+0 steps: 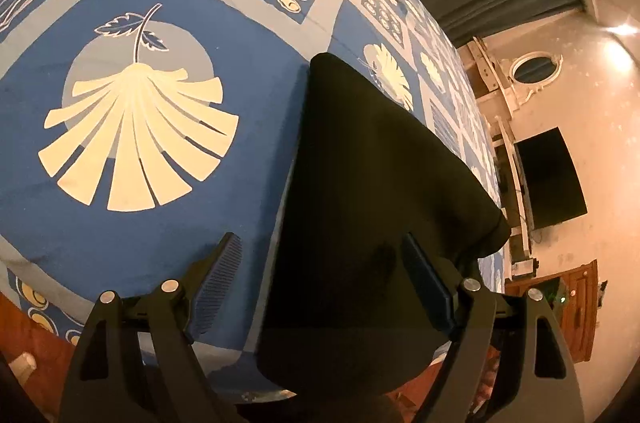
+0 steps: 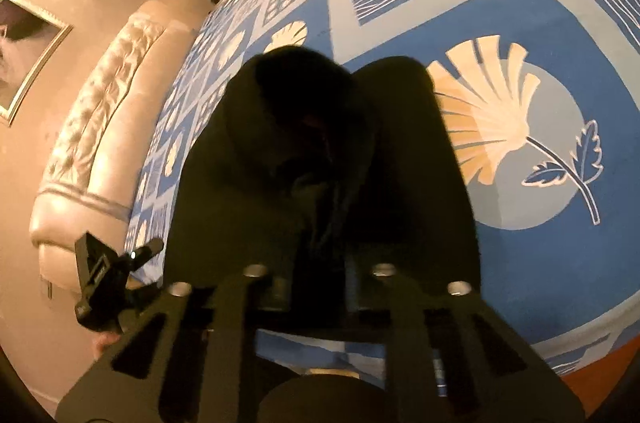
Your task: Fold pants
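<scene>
Pants (image 1: 372, 191) lie dark across the lower centre of the blue bedspread (image 1: 160, 215), near its edge. Right gripper (image 2: 320, 287) is clamped on the pants (fabric bunches ahead of it); left gripper (image 1: 324, 279) stands wide over the cloth edge, gripping nothing. Best pinch that edge fully, then lift both ends evenly.
</scene>
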The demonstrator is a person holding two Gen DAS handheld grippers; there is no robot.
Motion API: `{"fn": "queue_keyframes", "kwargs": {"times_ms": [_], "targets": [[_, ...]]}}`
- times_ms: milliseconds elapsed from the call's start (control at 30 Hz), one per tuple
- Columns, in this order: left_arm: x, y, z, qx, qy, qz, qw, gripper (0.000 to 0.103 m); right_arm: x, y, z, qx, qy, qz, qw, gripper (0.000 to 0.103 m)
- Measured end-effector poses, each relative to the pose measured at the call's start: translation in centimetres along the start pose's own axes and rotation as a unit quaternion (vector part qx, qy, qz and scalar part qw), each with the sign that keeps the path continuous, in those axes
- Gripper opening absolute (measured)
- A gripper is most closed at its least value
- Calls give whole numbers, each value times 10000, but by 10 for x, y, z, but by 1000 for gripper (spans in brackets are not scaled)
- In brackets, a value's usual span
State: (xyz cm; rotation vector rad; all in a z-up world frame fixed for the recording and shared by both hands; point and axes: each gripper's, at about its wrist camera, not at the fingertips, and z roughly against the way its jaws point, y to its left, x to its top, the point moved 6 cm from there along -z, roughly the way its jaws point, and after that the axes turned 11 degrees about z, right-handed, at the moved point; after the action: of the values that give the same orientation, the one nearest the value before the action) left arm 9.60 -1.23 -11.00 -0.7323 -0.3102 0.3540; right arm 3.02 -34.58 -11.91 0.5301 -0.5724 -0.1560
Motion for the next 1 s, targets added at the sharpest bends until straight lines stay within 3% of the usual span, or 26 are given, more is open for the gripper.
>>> {"fn": "queue_keyframes", "kwargs": {"times_ms": [200, 367, 567, 867, 933, 967, 1000], "targets": [[1, -6, 3, 82, -117, -268, 9995, 81, 7, 13, 23, 136, -336, 258, 9990, 10], [0, -7, 1, 87, -79, -343, 9993, 81, 1, -7, 40, 27, -477, 134, 9988, 9], [-3, -9, -3, 145, 10, -451, 9989, 81, -14, -43, 31, 43, -417, -289, 9987, 9], [-10, -1, -11, 266, 258, -406, 9985, 81, -19, -51, 28, 436, -504, -599, 9960, 10], [-11, 2, -12, 240, 315, -331, 9987, 81, -18, -50, 34, 455, -592, -614, 9953, 16], [-11, 3, -12, 239, 314, -309, 9987, 81, -18, -50, 39, 492, -658, -624, 9947, 23], [-10, 3, -11, 239, 310, -292, 9988, 81, -18, -49, 46, 557, -751, -637, 9936, 36]]}}
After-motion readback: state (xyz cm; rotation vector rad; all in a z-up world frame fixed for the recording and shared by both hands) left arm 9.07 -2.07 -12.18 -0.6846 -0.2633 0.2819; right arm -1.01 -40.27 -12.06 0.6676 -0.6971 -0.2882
